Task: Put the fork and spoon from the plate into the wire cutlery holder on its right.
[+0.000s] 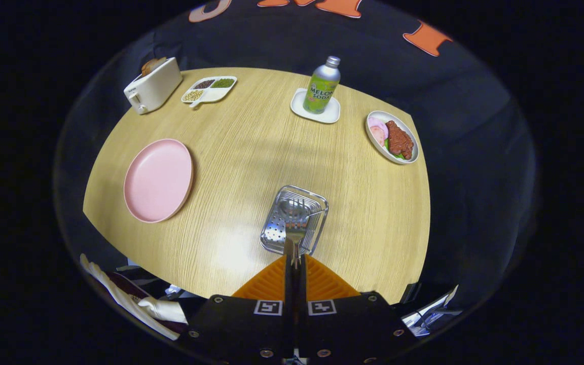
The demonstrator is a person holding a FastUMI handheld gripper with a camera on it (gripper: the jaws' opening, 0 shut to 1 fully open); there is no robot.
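Tool (295,262): fingers closed on the handle of a fork (295,229), held directly above the wire cutlery holder (294,220), tines over its opening. Holder stood on the wooden counter (251,147), right of a bare pink plate (158,180). Spoon: cannot be made out.

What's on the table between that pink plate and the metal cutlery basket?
Nothing: in the gripper view only bare wooden table lies between the pink plate and the wire cutlery holder. The hand-held gripper grips a fork above the holder.
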